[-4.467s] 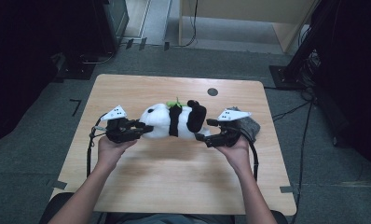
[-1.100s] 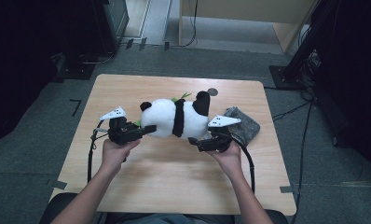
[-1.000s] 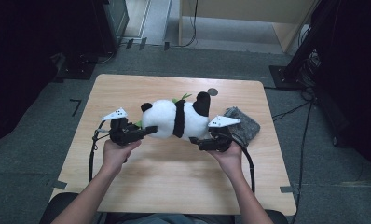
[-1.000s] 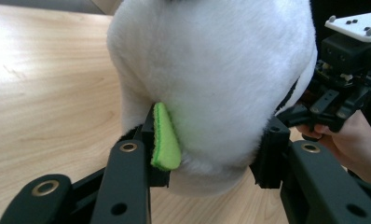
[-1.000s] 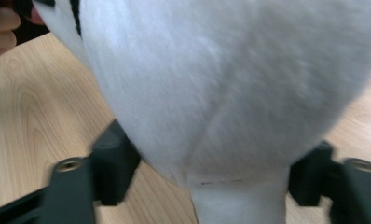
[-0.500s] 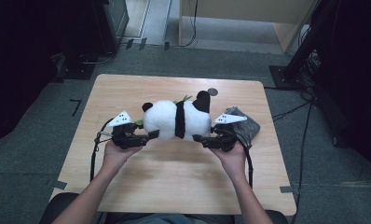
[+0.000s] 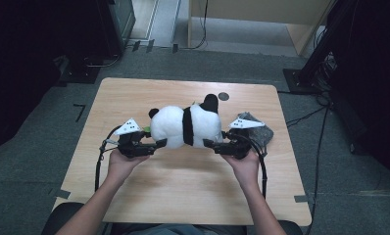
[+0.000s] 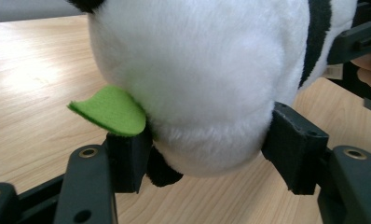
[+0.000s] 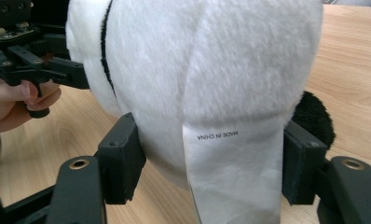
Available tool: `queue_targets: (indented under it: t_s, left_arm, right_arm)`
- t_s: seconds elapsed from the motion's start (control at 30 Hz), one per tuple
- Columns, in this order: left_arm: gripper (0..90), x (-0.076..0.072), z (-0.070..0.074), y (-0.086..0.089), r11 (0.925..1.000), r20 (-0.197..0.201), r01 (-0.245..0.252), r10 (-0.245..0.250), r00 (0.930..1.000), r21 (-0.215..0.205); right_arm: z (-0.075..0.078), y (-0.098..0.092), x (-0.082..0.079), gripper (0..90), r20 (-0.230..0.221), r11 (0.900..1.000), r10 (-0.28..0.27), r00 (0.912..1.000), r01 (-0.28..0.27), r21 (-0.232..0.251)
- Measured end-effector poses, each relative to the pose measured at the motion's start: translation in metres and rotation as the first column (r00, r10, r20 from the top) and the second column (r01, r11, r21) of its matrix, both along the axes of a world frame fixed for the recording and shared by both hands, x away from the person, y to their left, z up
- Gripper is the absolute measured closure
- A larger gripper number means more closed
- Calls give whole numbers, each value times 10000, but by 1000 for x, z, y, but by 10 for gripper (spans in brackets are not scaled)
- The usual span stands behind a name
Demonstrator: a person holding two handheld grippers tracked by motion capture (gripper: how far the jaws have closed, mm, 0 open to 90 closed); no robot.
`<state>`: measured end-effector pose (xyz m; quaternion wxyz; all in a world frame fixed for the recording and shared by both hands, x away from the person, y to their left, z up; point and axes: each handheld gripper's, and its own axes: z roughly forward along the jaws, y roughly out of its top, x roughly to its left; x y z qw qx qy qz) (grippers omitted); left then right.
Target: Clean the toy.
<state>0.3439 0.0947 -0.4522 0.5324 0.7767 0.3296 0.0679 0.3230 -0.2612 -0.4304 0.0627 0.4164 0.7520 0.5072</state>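
My left tongs (image 7: pixel 156 145) and right tongs (image 7: pixel 208 143) face each other across the light wooden table (image 7: pixel 183 191), with the black-and-white plush panda toy (image 7: pixel 185 126) between them. Left tongs clench the panda's white end, pads pressing into the fur; jaws have just been closing. A green felt leaf (image 8: pixel 110 110) sticks out over one pad. Right tongs grasp the other end, just been widening, white sewn-in label (image 9: pixel 232 172) hanging between the pads. Crumpled grey cloth (image 7: pixel 261 133) lies just beyond my right tongs.

A plump white plush panda with a black band and black ears (image 7: pixel 185 125) lies sideways mid-table. A green felt leaf (image 8: pixel 110 110) sticks out underneath (its white label (image 9: pixel 232 177) hangs at the other end).
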Motion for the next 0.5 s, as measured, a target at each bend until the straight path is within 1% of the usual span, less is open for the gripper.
queue_targets:
  t_s: [0.07,0.13,0.17,0.23,0.27,0.33,0.37,0.4,0.43,0.5]
  left_arm:
    - [362,-1,0,1,10000,97,-70,70,9999,-29]
    - [341,-2,0,1,10000,240,-61,61,9997,-7]
    - [327,-3,0,1,9999,374,-23,19,9993,103]
    - [304,-6,0,0,9996,576,36,-51,9983,264]
    - [300,-6,0,0,9995,598,78,-95,9982,293]
    - [297,-8,-2,-1,9993,630,89,-112,9980,374]
    - [302,-9,-3,-2,9993,528,53,-73,9986,375]
    - [328,-10,-4,-4,9991,465,-12,-8,9989,421]
    - [355,-10,-6,-5,9986,389,-109,89,9992,513]
    - [409,-9,-7,-6,9982,232,-261,249,9994,535]
  right_arm:
    - [1,1,0,333,-50,10000,39,10000,-38,28]
    - [2,0,-1,346,-202,9999,-5,9998,8,168]
    - [2,0,0,358,-295,9998,-46,9996,52,215]
    - [1,-2,1,377,-901,9978,-192,9957,248,615]
    - [0,-3,1,378,-1105,9964,-214,9937,303,794]
    - [-2,-5,2,378,-1300,9936,-305,9910,442,1044]
    - [-2,-6,3,375,-1297,9932,-334,9910,474,1061]
    - [-2,-6,3,369,-1189,9938,-348,9923,469,1004]
    - [-2,-5,3,361,-1052,9954,-370,9938,459,840]
    - [-2,-3,3,340,-849,9977,-355,9958,402,552]
